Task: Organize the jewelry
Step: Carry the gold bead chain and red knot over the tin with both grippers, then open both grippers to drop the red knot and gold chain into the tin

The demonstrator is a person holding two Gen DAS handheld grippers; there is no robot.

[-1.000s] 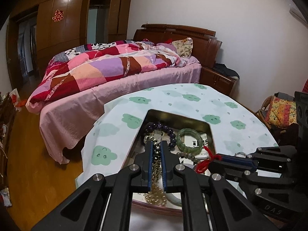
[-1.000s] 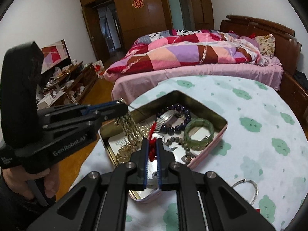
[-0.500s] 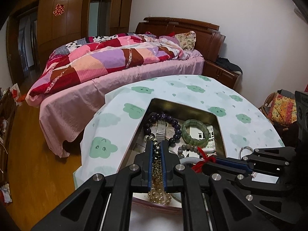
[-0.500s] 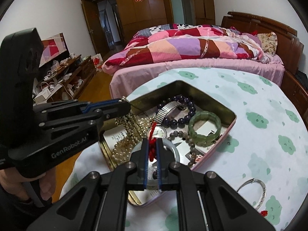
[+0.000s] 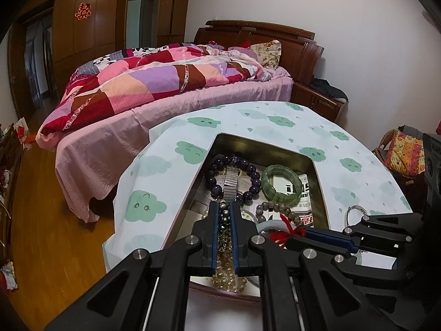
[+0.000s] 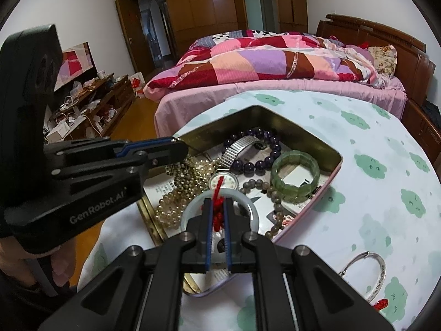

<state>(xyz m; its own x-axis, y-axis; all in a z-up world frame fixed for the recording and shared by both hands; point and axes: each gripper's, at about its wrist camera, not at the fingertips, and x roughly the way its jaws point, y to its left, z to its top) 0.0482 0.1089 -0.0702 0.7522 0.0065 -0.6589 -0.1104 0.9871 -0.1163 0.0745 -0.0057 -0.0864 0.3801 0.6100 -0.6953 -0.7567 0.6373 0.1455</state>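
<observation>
An open metal tin [image 5: 264, 143] on the round table holds the jewelry. My left gripper [image 5: 224, 207] is shut on a strand of pale gold beads [image 5: 224, 237], which hangs from its tips into the tin. From the right wrist view, the left gripper [image 6: 180, 144] sits over the tin's left side, with the bead strand [image 6: 187, 184] heaped below it. My right gripper [image 6: 217, 202] is shut on a red cord [image 6: 217, 193] tied to a pale jade bangle [image 6: 193, 207]. A green bracelet [image 6: 295, 176], a purple bead bracelet [image 6: 264, 162] and a watch [image 6: 223, 180] lie inside.
A silver bangle [image 6: 377, 275] lies on the cloud-print tablecloth [image 6: 372, 138] to the right of the tin. A grey bead bracelet [image 6: 275, 193] rests in the tin. A bed with a patchwork quilt [image 5: 165, 82] stands beyond the table. A hand [image 6: 16, 251] holds the left gripper.
Both grippers keep their holds and stay nearly still. The pale bangle has come into view around the right fingertips, and the bead strand now sits more heaped under the left gripper.
</observation>
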